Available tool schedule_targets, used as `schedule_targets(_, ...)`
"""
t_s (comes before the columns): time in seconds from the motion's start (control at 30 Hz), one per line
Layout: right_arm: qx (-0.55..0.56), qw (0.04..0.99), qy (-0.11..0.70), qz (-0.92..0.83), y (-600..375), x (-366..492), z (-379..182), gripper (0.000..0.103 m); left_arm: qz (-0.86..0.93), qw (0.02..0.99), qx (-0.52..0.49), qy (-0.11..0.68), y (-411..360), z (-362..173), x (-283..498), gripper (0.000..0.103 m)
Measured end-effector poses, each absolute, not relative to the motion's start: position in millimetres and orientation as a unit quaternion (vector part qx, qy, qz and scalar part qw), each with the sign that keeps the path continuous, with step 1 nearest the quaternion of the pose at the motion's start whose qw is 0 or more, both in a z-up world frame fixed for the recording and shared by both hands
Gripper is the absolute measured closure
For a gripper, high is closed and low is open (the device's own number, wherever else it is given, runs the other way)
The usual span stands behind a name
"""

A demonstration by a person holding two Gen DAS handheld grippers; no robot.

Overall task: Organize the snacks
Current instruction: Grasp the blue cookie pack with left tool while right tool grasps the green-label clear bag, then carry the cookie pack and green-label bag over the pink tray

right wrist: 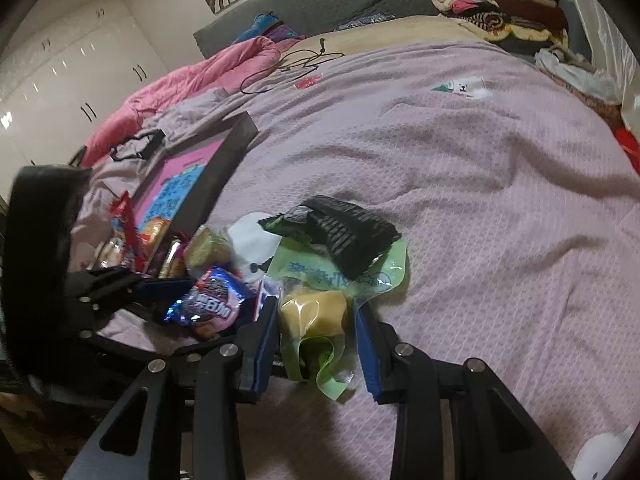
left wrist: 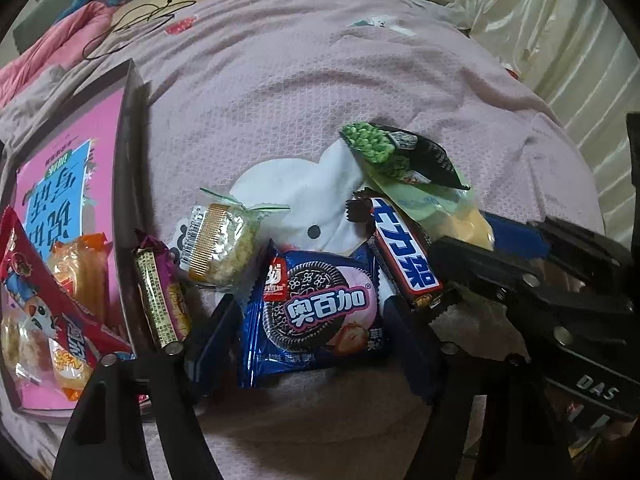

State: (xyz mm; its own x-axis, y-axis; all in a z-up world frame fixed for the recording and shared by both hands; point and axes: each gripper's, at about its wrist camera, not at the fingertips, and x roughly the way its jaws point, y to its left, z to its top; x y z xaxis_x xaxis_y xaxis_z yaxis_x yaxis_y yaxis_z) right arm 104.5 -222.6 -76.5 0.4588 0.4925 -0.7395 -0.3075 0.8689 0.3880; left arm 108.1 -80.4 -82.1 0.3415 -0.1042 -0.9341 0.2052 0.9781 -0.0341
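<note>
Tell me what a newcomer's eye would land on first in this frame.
Likely the blue cookie packet, lying on the pink bedspread between the open left gripper fingers. Next, the green-wrapped yellow pastry between the open right gripper fingers, and the pink-lined tray holding sorted snacks at left.

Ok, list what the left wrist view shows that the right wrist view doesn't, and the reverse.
Only the left wrist view shows the chocolate bar with its lettering readable and the tray's snacks laid out plainly. Only the right wrist view shows the white wardrobe, the clothes pile and the yellow snack in the green packet between the open right gripper fingers. Both show the blue cookie pack, the black pea packet and the pink bedspread.
</note>
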Motion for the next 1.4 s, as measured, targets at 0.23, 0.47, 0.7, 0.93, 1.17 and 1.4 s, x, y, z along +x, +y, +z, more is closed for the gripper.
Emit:
schedule_targets(0.23, 0.117, 0.846, 0.457, 0.249, -223.3, 97.6, -70.6, 0.066, -0.1, 0.821, 0.028, 0.562, -74.2, -77.6, 104.3, 0.043)
schedule_targets(0.47, 0.128, 0.851, 0.44, 0.257, -224.6, 88.1, -61.8, 0.066, -0.115, 0.822, 0.018, 0.558, -70.5, -69.0, 88.8, 0.046)
schedule_targets(0.7, 0.139, 0.853, 0.426, 0.266, -218.8, 84.8, -54.1, 0.066, -0.132, 0.827, 0.008, 0.546, -61.1, -51.9, 71.4, 0.047)
schedule_targets(0.93, 0.138, 0.861, 0.407, 0.271, -208.8, 81.2, -44.2, 0.066, -0.129, 0.839, 0.0, 0.529, -47.3, -31.4, 60.6, 0.048)
schedule_targets(1.17, 0.131, 0.872, 0.389, 0.269, -201.3, 78.0, -31.7, 0.066, -0.122, 0.848, -0.014, 0.515, -32.4, -16.1, 55.5, 0.048)
schedule_targets(1.4, 0.128, 0.875, 0.378, 0.273, -190.0, 78.3, -22.6, 0.066, -0.114, 0.861, -0.028, 0.496, -13.9, 3.1, 47.9, 0.048)
